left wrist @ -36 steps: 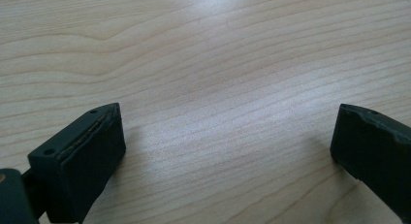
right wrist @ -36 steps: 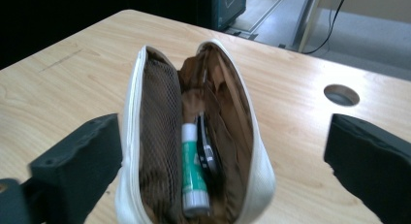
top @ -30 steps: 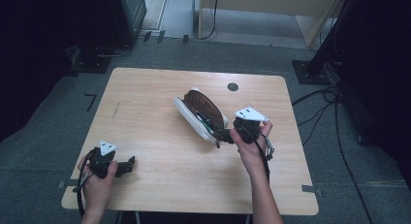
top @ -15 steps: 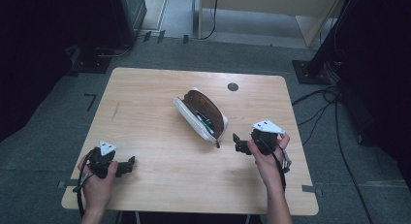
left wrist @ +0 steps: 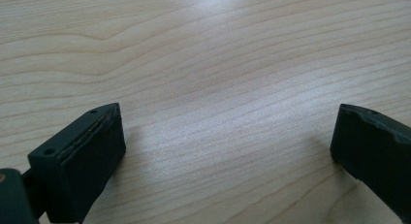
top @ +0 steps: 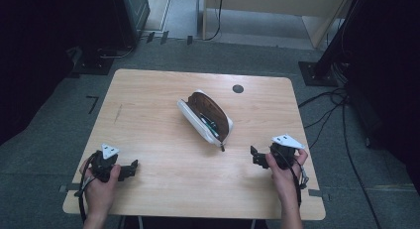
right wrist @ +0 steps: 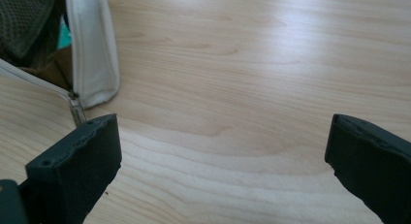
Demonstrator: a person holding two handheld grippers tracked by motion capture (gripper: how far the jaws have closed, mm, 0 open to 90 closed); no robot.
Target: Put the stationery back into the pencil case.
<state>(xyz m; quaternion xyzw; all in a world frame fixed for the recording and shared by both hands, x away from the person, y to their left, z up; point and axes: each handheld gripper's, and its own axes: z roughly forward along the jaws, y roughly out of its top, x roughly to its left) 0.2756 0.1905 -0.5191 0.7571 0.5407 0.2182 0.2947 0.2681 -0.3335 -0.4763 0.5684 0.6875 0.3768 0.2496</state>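
A white zip pouch (top: 205, 117) lies open in the middle of the wooden table (top: 148, 105), showing its brown inside and some green contents. The right gripper (top: 255, 157) rests on the table to the near right of the pouch, apart from it and open. In the right gripper view the jaws (right wrist: 223, 156) stand wide with bare wood between them; the pouch's end (right wrist: 92, 54) and its zip pull (right wrist: 76, 110) lie just beyond the left jaw. The left gripper (top: 130, 169) sits near the front left corner, open (left wrist: 228, 151) over bare wood.
A small black round cap (top: 237, 88) is set in the tabletop behind the pouch. Cables (top: 327, 115) trail on the floor to the right, beside a black stand base (top: 317, 73). Dark equipment (top: 99, 60) stands at the back left.
The right gripper has drawn back from the pouch's near end toward the table's near right. The left gripper and the pouch have stayed put.
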